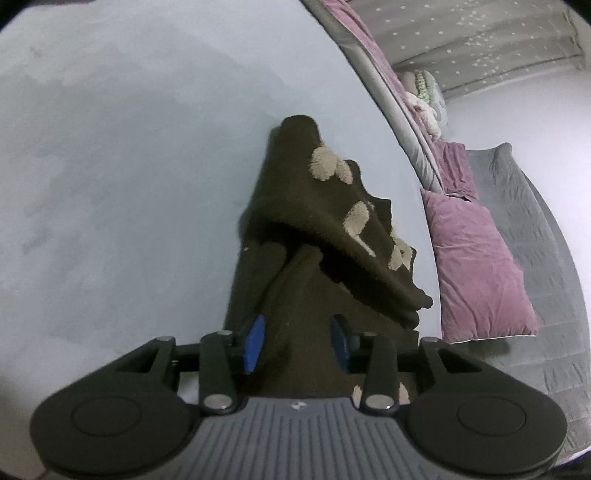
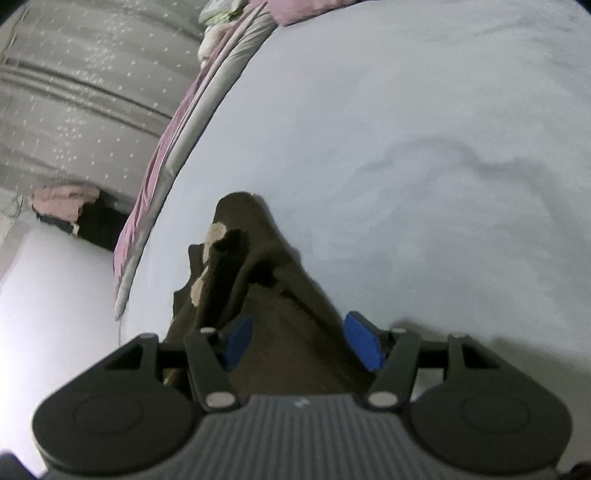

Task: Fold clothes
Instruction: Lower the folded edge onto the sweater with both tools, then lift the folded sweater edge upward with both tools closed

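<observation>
L wrist view: my left gripper [image 1: 298, 341] sits low centre of frame, blue pads [image 1: 255, 341] spread apart w/ a visible gap on each side. The dark brown garment [image 1: 325, 236] runs between them, but the pads do not look pressed onto it; reads as released, cloth just passing through the gap. Garment is fuzzy knit, brown w/ tan patches [image 1: 327, 162]. It stretches from bottom centre up toward mid frame, bunched, w/ one flap folded over to the right side. It lies on the pale blue sheet [image 1: 129, 166] that fills the left and upper part of frame. Right side of frame: pink pillow [image 1: 480, 266] on a grey blanket [image 1: 546, 236], just beside the sheet edge. Upper right: grey curtain [image 1: 461, 33] w/ small light specks.

R wrist view: my right gripper [image 2: 301, 341] also low centre, blue pads [image 2: 362, 341] wide apart. Same garment [image 2: 266, 295] lies in the gap, narrowing to a tip near mid frame; motion blur near the pads. Pads not closed on the cloth as far as I can see: released too. Tan patches [image 2: 216, 232] show on the garment's left edge. Sheet [image 2: 406, 147] covers centre and right of frame. Pink and grey bedding edge [image 2: 166, 147] runs diagonally at the left, curtain [image 2: 74, 92] at upper left.
</observation>
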